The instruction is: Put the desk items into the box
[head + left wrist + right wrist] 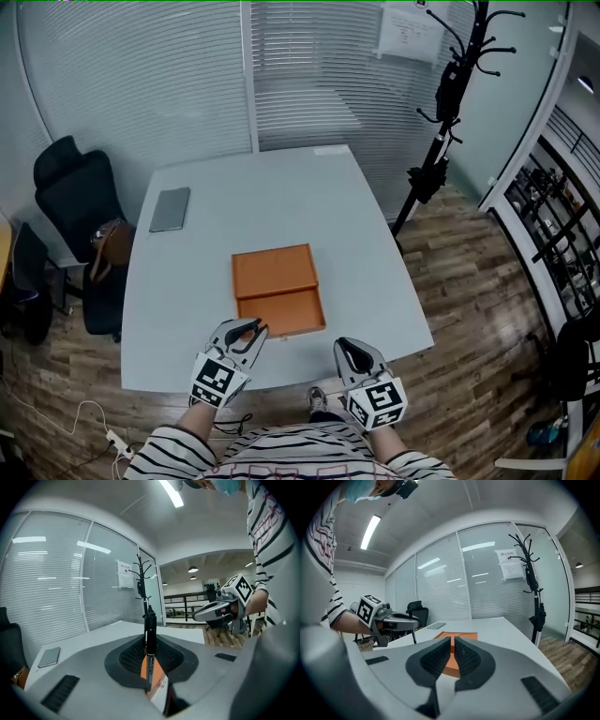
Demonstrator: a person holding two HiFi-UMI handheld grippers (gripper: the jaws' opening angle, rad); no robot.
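An open orange box (278, 291) lies flat on the white table (281, 197), near its front edge. My left gripper (249, 332) hovers at the box's front left corner, shut on a black pen (149, 634) that stands upright between the jaws. The orange box (158, 674) shows just below the pen. In the right gripper view the left gripper (411, 618) holds the pen (414, 636) pointing down. My right gripper (351, 352) hangs off the table's front edge, right of the box, with its jaws nearly touching and nothing between them.
A grey notebook (170, 208) lies at the table's far left. A black office chair (80, 202) with a brown bag (111, 242) stands left of the table. A black coat rack (441, 112) stands at the right, by the glass wall with blinds.
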